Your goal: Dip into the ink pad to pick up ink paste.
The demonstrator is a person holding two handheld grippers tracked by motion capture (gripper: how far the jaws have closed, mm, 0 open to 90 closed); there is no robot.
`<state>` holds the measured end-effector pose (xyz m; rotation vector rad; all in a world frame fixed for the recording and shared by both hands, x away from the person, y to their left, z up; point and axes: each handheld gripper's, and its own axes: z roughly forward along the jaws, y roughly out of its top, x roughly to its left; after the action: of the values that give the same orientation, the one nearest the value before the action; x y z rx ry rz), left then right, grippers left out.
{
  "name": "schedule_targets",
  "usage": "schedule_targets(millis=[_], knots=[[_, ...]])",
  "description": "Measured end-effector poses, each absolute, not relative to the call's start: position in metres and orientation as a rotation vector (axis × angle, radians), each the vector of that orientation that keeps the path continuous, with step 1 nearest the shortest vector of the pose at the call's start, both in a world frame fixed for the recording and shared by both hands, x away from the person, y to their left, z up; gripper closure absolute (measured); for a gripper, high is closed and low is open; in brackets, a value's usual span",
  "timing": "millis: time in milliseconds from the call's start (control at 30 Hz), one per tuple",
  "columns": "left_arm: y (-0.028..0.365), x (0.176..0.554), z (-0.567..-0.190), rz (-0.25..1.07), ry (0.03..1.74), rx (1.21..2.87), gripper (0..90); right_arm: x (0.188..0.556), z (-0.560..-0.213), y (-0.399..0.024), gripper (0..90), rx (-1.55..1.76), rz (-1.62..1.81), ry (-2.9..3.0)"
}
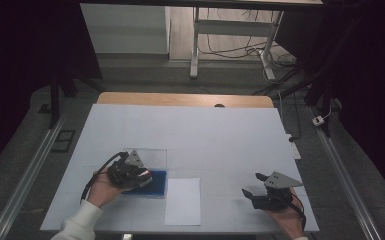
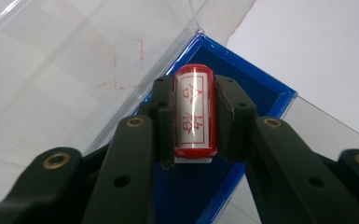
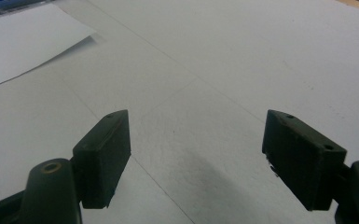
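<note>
My left gripper [image 2: 195,121] is shut on a red cylindrical stamp [image 2: 195,114] with a white label bearing red characters. It holds the stamp over a blue ink pad case [image 2: 261,100] whose clear lid [image 2: 74,84] lies open beside it. From the high view, the left gripper [image 1: 142,181] sits over that blue case [image 1: 157,185] at the table's front left. A white sheet of paper [image 1: 182,201] lies just right of the case. My right gripper [image 3: 196,158] is open above bare table, with nothing between its jaws; it rests at the front right [image 1: 252,186].
The white table top [image 1: 205,135] stretches away behind both hands. A wooden strip [image 1: 180,99] edges its far side. Metal rails [image 1: 30,170] run along the floor on both sides, and a desk frame with cables [image 1: 230,45] stands beyond.
</note>
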<state>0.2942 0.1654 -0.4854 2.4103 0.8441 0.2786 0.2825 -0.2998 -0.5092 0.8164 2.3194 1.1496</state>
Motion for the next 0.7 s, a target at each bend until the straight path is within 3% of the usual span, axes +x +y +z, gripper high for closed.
schedule_targets(millis=[700], knots=[[0.1638, 0.2937, -0.4859, 0.282, 0.858, 2.423, 70.9, 0.2826, -0.5093, -0.2995, 23.1, 0.821, 1.133, 2.324]])
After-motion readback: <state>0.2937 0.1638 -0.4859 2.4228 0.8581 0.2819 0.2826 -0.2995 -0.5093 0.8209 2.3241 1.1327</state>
